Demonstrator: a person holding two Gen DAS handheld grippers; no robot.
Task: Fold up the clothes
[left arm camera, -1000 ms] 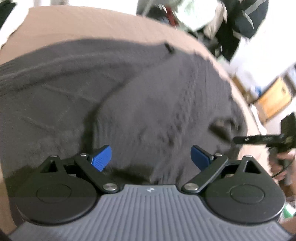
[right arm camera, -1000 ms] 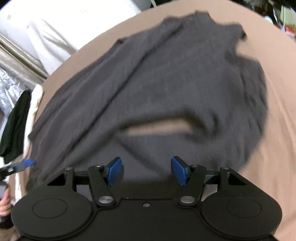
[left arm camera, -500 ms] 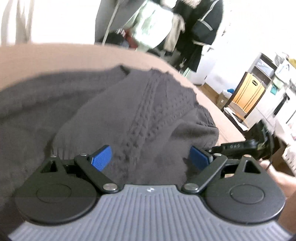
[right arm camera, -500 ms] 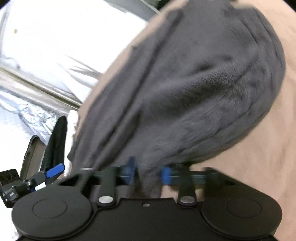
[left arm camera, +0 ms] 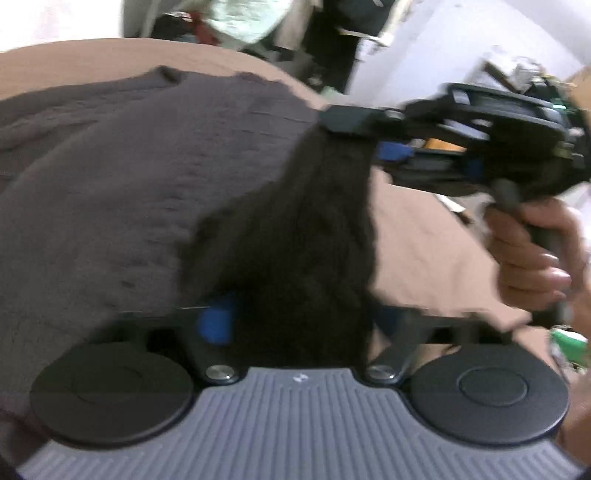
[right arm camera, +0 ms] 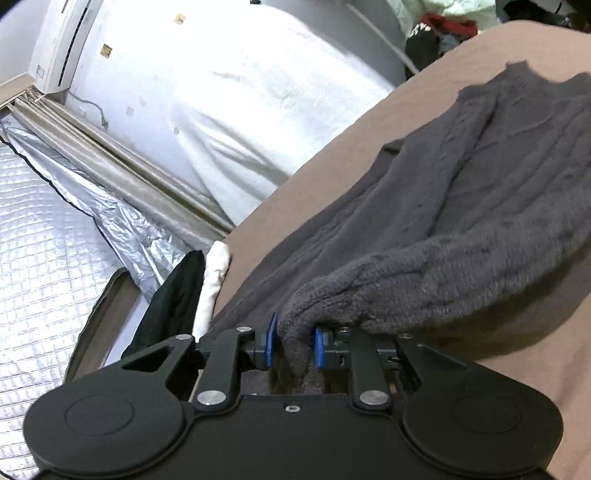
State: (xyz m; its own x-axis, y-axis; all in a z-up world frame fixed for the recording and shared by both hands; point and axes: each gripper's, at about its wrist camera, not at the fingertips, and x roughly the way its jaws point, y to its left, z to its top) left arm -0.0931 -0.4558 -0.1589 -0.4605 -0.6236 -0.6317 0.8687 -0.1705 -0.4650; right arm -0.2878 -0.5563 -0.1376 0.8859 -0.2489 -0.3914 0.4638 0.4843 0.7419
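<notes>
A lived-in home room, probably a bedroom. Wide brown bed cover [right arm camera: 424, 122] as work surface, wall air conditioner [right arm camera: 61, 44] above a window with silver insulation sheet [right arm camera: 48, 236], white curtain [right arm camera: 229, 110], coats and clothes hanging [left arm camera: 258, 26] behind.

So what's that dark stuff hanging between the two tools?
A lifted fold of the grey sweater. In the left wrist view it stretches from the left tool up to the right tool; the brown surface shows beneath.
</notes>
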